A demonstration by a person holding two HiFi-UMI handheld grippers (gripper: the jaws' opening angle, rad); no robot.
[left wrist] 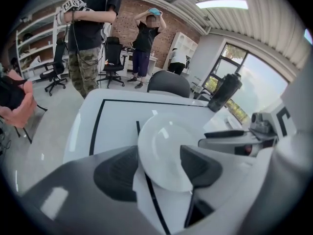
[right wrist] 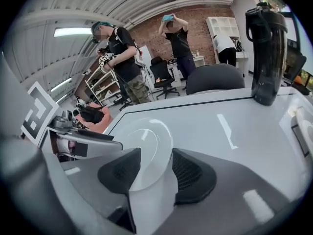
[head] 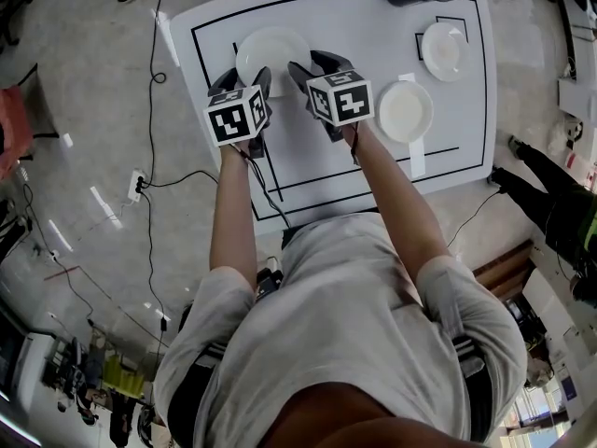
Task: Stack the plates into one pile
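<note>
The left gripper's jaws stand apart around the near rim of a white plate, not pressing it. The right gripper's jaws are also apart at that plate's right rim. The plate lies flat near the surface's far left corner, and two more plates sit toward the right edge.

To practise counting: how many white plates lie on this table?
3. The largest round white plate lies on the white table's left part; a second lies nearer on the right; a third sits farther back right. None seems hidden.
</note>
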